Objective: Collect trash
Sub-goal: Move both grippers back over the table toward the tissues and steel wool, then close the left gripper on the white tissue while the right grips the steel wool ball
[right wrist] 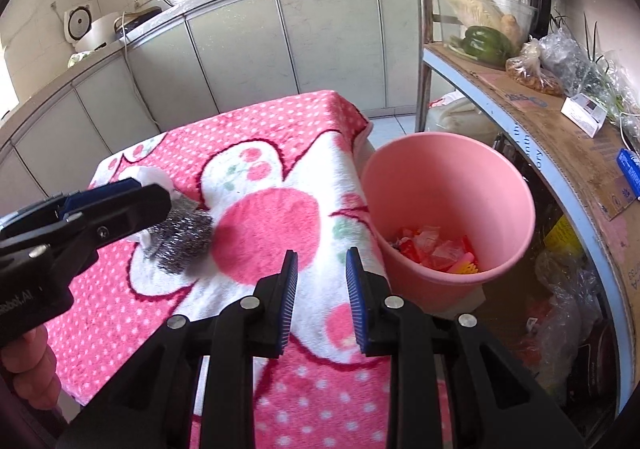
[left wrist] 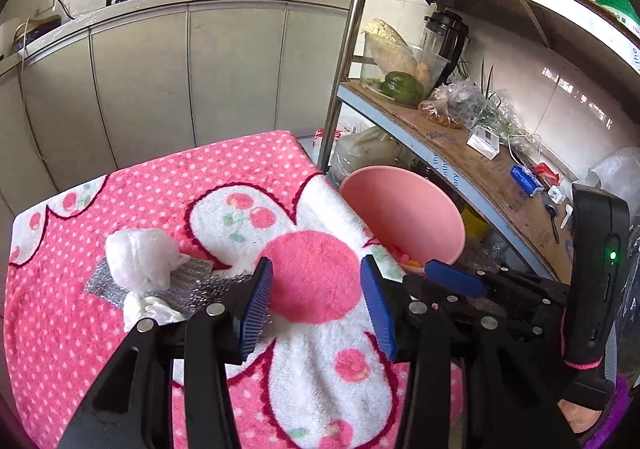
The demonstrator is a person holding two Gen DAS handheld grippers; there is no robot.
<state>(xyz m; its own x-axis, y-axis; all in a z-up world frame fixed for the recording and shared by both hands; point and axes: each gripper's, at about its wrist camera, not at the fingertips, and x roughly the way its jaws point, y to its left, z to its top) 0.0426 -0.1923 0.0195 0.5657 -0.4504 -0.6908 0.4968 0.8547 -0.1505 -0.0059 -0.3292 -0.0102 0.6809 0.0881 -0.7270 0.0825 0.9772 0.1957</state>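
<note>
Here, your left gripper [left wrist: 316,299] stands wide apart over the pink blanket [left wrist: 224,169], gripping nothing; your right gripper [right wrist: 322,299] is likewise parted and empty. Beyond lie a white wad [left wrist: 140,259] and silver wrapper [right wrist: 182,243] on the blanket. Only the right view shows wrappers [right wrist: 436,249] inside the pink bin [right wrist: 452,173].

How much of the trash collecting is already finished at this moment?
Done: the pink bin already holds colorful wrappers. In hand: nothing; the left gripper and right gripper are both open. Left: the white wad and the silver sheet under it on the towel.
</note>
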